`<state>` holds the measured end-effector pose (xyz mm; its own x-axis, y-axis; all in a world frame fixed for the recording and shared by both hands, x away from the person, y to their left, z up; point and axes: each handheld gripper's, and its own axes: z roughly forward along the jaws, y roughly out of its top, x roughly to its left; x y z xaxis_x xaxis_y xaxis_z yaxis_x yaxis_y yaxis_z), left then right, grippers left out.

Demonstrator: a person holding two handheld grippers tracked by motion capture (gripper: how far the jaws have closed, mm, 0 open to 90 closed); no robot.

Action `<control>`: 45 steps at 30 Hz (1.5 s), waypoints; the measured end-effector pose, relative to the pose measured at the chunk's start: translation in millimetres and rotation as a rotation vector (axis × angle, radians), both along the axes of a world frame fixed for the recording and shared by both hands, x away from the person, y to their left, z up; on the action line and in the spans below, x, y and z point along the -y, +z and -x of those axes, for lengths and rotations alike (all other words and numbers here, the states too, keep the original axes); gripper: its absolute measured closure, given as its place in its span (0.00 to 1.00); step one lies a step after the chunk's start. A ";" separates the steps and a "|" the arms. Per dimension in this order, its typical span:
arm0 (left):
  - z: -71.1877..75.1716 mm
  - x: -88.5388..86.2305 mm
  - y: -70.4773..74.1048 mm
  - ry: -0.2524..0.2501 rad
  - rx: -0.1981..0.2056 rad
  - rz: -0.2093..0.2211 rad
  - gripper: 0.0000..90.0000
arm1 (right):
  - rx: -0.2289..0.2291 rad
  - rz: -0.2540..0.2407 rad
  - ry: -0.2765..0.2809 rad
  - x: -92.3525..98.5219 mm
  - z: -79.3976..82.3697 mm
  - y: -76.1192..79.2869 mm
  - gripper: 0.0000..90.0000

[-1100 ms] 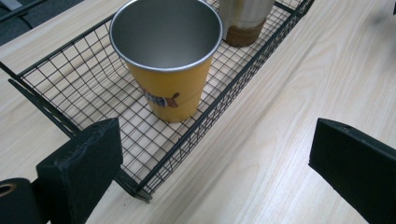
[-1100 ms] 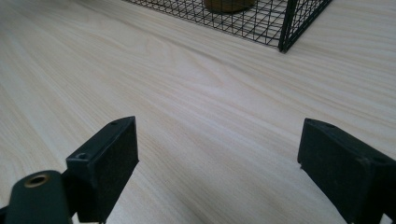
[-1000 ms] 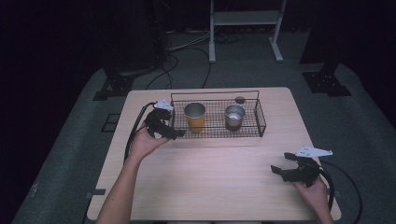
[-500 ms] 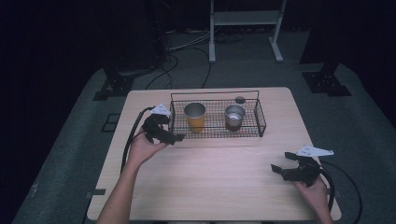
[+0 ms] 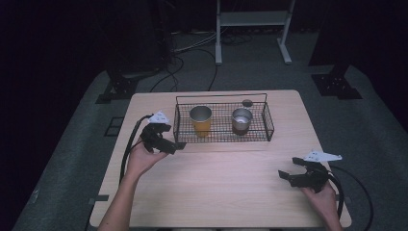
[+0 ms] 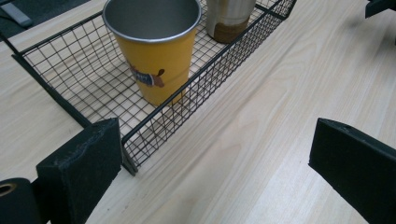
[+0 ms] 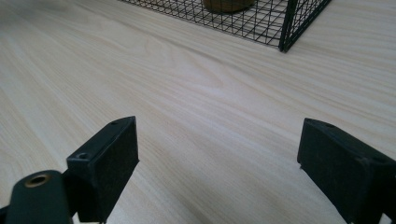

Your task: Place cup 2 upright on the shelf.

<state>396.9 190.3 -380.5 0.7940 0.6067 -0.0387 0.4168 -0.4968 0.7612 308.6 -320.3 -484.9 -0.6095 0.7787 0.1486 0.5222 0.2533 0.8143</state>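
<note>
A black wire basket [image 5: 267, 126] [image 6: 187, 95] [image 7: 289, 21] stands at the back of the wooden table. Inside it a yellow metal cup [image 5: 200, 120] [image 6: 156, 51] stands upright at the left, and a steel cup with a brown base [image 5: 241, 120] [image 6: 229, 18] at the right. My left gripper [image 5: 175, 146] [image 6: 219, 172] hovers open just off the basket's near left corner, nothing between its jaws. My right gripper [image 5: 287, 174] [image 7: 217, 172] is open over bare table near the front right, far from the basket.
A small dark round object [image 5: 247, 103] lies on the table behind the basket. Black cables [image 5: 131, 144] trail from both grippers over the table's sides. Bare wood [image 5: 226, 183] stretches between the two hands. Dark stands and cables cover the floor beyond.
My left gripper has drifted a little toward the table's front and away from the basket's left end. The right gripper has stayed put. Both cups are unmoved.
</note>
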 end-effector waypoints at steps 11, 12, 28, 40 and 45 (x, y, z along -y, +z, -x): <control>16.2 -9.3 -12.7 0.007 -0.002 0.014 0.02 | 0.000 0.013 -0.002 -1.2 -0.5 -0.5 0.13; 17.5 -10.0 -14.1 0.009 -0.002 0.021 0.02 | 0.000 0.014 -0.002 -1.3 -0.5 -0.5 0.13; 35.9 -23.3 -27.2 0.023 0.001 0.043 0.02 | -0.002 0.023 -0.005 -5.1 0.6 -2.1 0.13; 47.1 -33.9 -32.9 0.036 0.009 0.083 0.02 | 0.002 0.029 -0.014 -3.6 2.8 -1.6 0.13; 51.6 -36.9 -37.9 0.042 0.007 0.085 0.02 | 0.001 0.034 -0.017 -2.5 4.0 -1.7 0.13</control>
